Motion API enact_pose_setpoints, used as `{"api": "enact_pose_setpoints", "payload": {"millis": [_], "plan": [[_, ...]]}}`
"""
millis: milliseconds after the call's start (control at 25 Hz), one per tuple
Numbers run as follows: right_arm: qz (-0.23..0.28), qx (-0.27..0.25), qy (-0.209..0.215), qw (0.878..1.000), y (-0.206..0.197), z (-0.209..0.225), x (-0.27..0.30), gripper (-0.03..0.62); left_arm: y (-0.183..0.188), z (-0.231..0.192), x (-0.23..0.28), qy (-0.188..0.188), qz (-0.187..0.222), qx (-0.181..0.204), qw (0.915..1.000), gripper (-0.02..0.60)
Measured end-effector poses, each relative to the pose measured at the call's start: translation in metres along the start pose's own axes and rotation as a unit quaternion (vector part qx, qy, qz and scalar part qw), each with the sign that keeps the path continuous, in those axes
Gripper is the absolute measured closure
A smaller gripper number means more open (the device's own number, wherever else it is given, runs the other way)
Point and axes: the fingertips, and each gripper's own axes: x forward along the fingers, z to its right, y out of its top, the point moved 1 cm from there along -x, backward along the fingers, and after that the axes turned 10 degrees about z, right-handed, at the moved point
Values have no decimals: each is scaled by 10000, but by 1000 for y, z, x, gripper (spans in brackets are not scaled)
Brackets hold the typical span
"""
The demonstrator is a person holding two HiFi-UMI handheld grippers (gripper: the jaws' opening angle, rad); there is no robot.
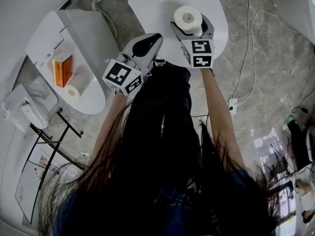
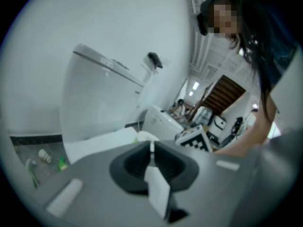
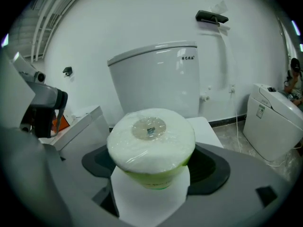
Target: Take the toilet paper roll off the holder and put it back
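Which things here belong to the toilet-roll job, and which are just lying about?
Job:
toilet paper roll, clamped in the right gripper
black wall bracket, likely the holder

Lying about:
orange box
spare roll beside it
second toilet
left gripper, shut, empty

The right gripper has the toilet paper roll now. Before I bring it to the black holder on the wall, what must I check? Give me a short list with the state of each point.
1. Toilet paper roll sits firmly between the jaws of the right gripper: ok.
2. Left gripper is free to help, with its jaws together and nothing between them: ok.
3. Black holder has no roll on it: ok.
4. The roll's centre hole is open: it looks covered by the clear wrap, so not ok.
5. The way up to the holder, above and right of the toilet tank, is free: ok.
6. The holder is within reach: cannot tell.
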Motion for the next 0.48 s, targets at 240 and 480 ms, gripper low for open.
{"api": "enact_pose_setpoints", "payload": {"millis": [240, 480], "plan": [[207, 47, 291, 9993, 60, -2, -23, 158, 28, 9, -10, 148, 183, -237, 9994, 560], [327, -185, 454, 9983, 117, -3, -61, 158, 56, 31, -16, -13, 169, -138, 9998, 548]]}}
